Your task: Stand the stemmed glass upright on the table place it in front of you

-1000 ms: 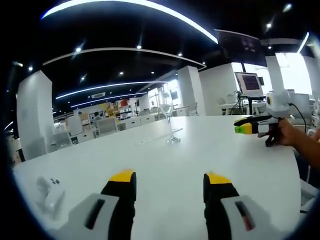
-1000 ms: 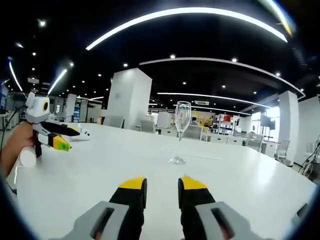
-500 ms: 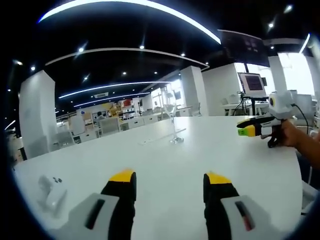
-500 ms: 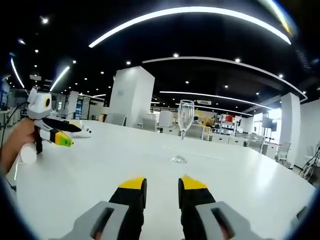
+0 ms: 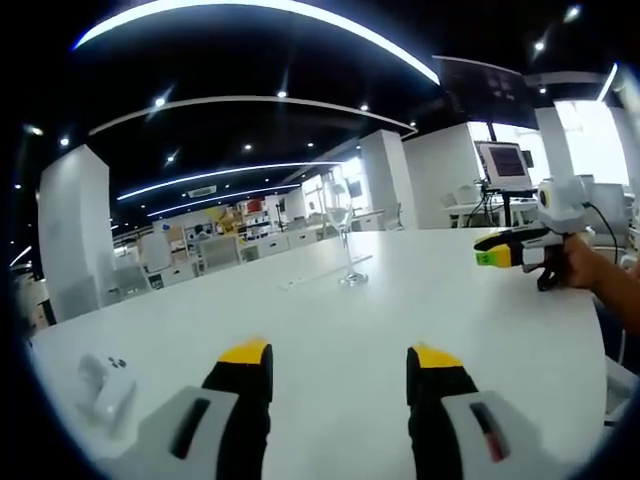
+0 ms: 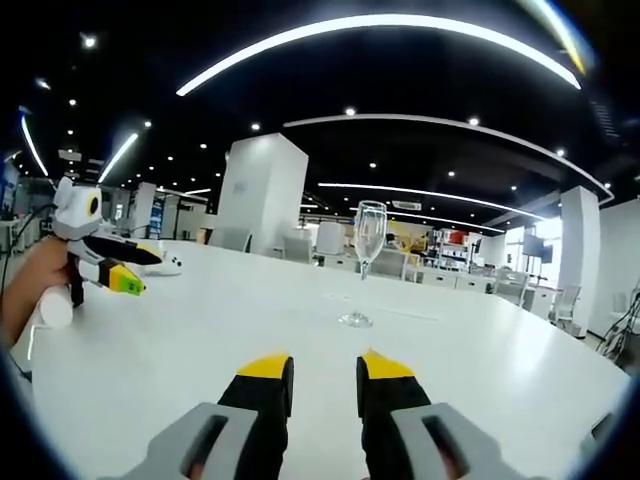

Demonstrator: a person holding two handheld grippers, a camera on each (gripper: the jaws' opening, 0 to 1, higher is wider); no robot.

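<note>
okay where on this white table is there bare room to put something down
Most of the white table is bare. The widest free patch lies between the right gripper and the clear stemmed glass standing upright. Another runs from the glass towards the left gripper. The only clutter is a small white object near the table's edge.

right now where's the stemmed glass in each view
Left gripper view: the stemmed glass stands upright, above centre, far across the white table.
Right gripper view: the glass stands upright just right of centre, beyond the tongs.
Shared landmark: the white pillar behind the table.
</note>
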